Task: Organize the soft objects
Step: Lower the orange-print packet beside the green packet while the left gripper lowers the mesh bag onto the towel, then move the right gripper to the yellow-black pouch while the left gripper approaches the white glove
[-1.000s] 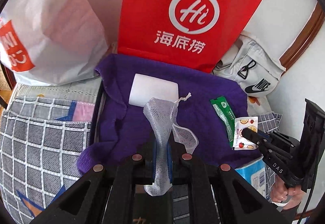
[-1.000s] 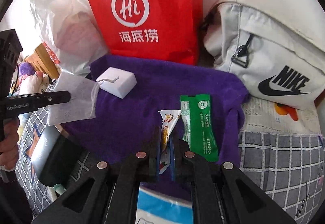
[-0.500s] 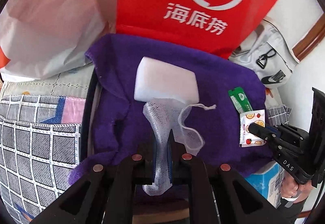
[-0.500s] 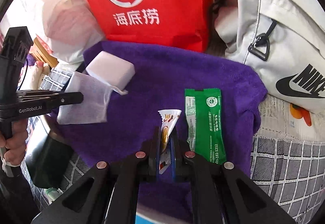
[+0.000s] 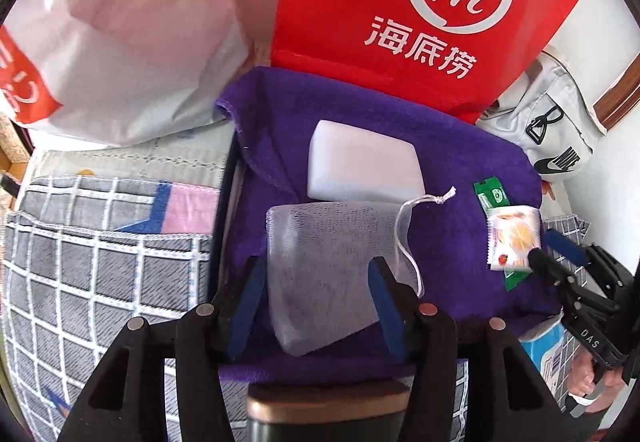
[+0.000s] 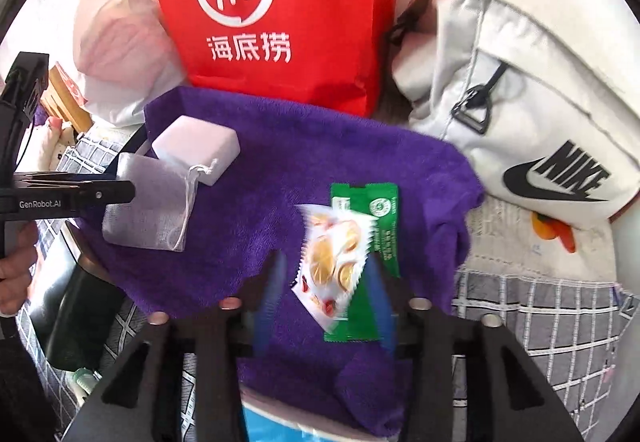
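Left gripper (image 5: 316, 282): jaws opening, blue pads spread wide. White mesh drawstring pouch (image 5: 332, 262) lies flat between them on the purple towel (image 5: 452, 177); pads do not press on it, gap visible on both sides. Pouch drawstring trails off to the right, knot end near the white foam block (image 5: 364, 169). Block sits just beyond the pouch's far edge, touching or nearly so, can't tell which.

Right gripper (image 6: 326, 282): jaws also opening. Fruit-print sachet (image 6: 334, 258) sits between them, tilted and motion-blurred, not pinched by the pads. It overlaps the green sachet (image 6: 380, 238), which lies lengthwise on the towel at the right finger. Whether the fruit sachet has settled on the towel or is still in the air, can't tell.

Layout from the left wrist view: pouch and block left-centre on the towel, both sachets at its right side, well apart from the pouch.

Background: red paper bag (image 5: 420, 9) stands upright at the towel's far edge, white plastic bag (image 5: 132, 25) to its left, grey Nike bag (image 6: 532, 113) far right. Grey checked bedding (image 5: 88, 262) lies left of the towel; in the right wrist view the same check pattern shows at the near right.

Hands visible on both gripper handles at the frame edges.
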Available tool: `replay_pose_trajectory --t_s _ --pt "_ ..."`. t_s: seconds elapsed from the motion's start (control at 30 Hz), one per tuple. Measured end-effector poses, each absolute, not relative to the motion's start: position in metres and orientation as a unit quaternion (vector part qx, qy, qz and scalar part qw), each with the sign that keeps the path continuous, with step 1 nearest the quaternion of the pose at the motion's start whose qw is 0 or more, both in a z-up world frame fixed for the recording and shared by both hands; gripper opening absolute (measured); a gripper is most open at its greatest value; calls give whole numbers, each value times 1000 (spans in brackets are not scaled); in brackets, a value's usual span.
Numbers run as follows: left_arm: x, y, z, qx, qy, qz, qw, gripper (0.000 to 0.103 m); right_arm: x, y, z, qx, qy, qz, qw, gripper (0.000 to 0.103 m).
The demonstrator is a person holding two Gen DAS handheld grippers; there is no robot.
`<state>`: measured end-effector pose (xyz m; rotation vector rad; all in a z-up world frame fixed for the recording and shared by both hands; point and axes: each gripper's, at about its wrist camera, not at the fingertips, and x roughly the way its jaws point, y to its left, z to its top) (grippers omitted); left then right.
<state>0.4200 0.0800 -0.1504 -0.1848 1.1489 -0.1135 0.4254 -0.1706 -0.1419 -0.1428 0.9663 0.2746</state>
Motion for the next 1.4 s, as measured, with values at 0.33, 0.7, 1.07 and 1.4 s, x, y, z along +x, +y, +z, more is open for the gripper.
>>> replay_pose_trajectory --t_s 0.33,0.7,1.07,1.4 --pt "381 97 -117 -93 524 -31 846 59 376 -176 -107 -67 420 122 897 64" --pt "309 96 -93 -106 496 -33 861 59 285 -162 -94 -21 408 174 896 66" --pt "239 113 -108 -124 491 -30 862 59 208 -123 -120 -45 430 213 876 51" --pt "197 123 -123 -149 489 -39 858 59 139 -92 -142 -50 441 260 857 64"
